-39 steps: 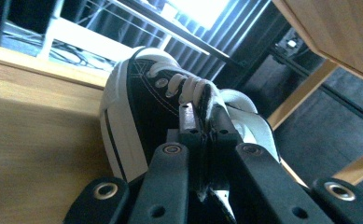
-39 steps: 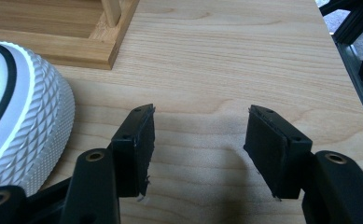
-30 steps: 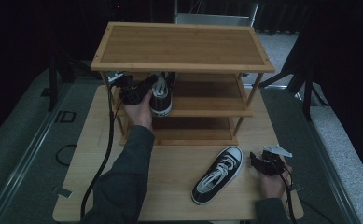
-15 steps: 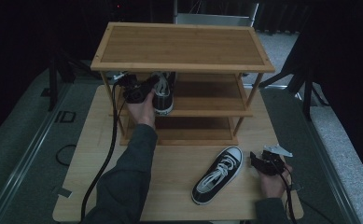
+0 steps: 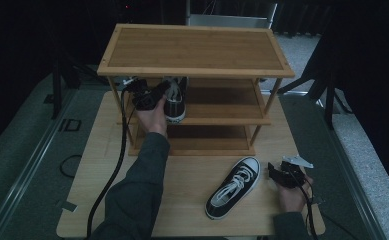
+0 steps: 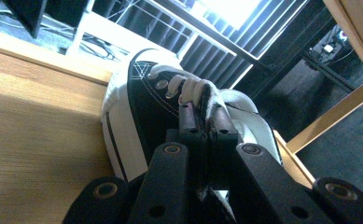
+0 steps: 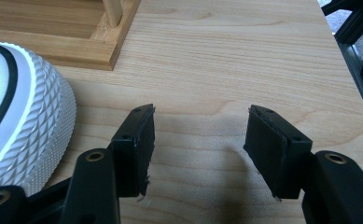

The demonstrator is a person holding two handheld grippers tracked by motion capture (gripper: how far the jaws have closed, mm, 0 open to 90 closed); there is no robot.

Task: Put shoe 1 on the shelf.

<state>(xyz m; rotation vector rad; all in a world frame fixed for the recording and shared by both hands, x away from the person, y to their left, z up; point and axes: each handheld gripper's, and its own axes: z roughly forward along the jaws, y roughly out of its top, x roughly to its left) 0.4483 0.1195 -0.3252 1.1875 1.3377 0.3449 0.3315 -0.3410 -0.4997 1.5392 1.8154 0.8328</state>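
The left gripper (image 5: 154,95) has its jaws pressed together on the laces and tongue area of the held shoe (image 5: 173,102); in the left gripper view the jaws close on white lace (image 6: 188,88) above the black upper. This shoe sits at the left end of the middle shelf (image 5: 222,117) of the rack (image 5: 192,50), its white sole toward the person and its long axis running front to back into the shelf. Whether the sole rests fully on the shelf cannot be told.

The right gripper (image 5: 282,174) rests on the surface (image 5: 182,200) with its jaws spread and empty; the right gripper view shows bare wood between them.

The second shoe (image 5: 232,187) lies on the surface just left of the right gripper, close to the jaws but not touching. Its long axis runs diagonally: toe toward the rack and the right gripper, heel toward the person's side. The toe cap (image 7: 20,121) shows left of the jaws in the right gripper view. The right gripper is much the nearer to it; the left is well apart, at the shelf.

Appearance: both are black low canvas sneakers with white laces, white rubber sole and a ribbed white toe bumper. The second shoe stands upright on its sole, opening up.

Judgement: the held shoe is being placed; the next grasp falls to the right gripper, moving left onto the second shoe.
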